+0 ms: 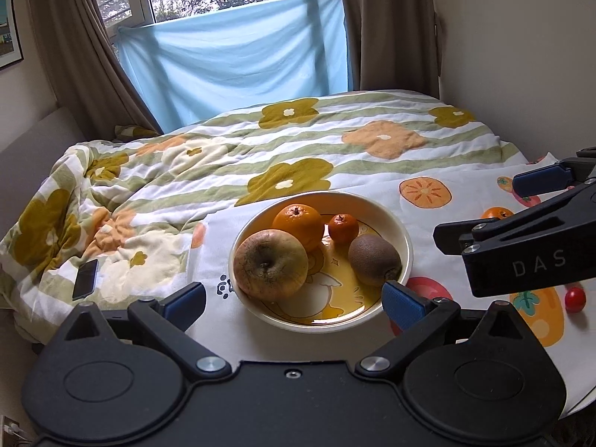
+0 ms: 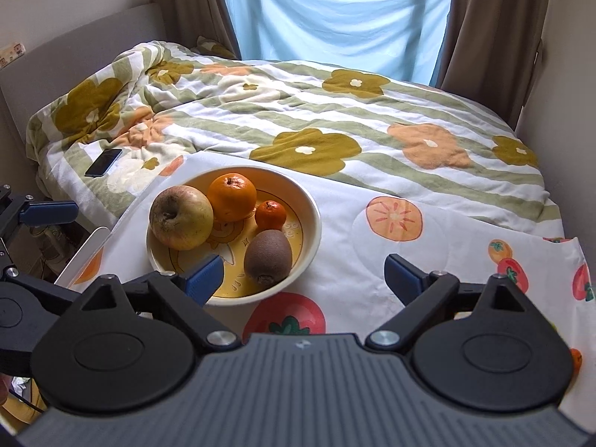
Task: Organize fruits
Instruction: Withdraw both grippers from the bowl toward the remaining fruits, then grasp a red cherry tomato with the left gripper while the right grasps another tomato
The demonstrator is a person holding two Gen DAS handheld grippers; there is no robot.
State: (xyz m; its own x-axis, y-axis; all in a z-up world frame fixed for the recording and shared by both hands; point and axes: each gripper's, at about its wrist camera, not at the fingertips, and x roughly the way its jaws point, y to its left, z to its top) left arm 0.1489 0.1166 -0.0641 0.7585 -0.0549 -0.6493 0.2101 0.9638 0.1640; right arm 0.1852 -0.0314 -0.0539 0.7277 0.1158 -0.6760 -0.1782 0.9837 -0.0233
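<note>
Four fruits sit in the bowl (image 1: 404, 238); my left claw (image 1: 294, 298) and right claw (image 2: 303, 273) hang spread, empty, near it.

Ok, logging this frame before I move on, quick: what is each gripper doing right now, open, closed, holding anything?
Left gripper: open, holding nothing, near the bowl.
Right gripper: open, holding nothing.

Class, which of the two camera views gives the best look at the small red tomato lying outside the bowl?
The left wrist view. The small red tomato lies on the printed cloth, right of the bowl, below the right gripper. The right wrist view does not show it at all; only printed fruit pictures appear there.
</note>
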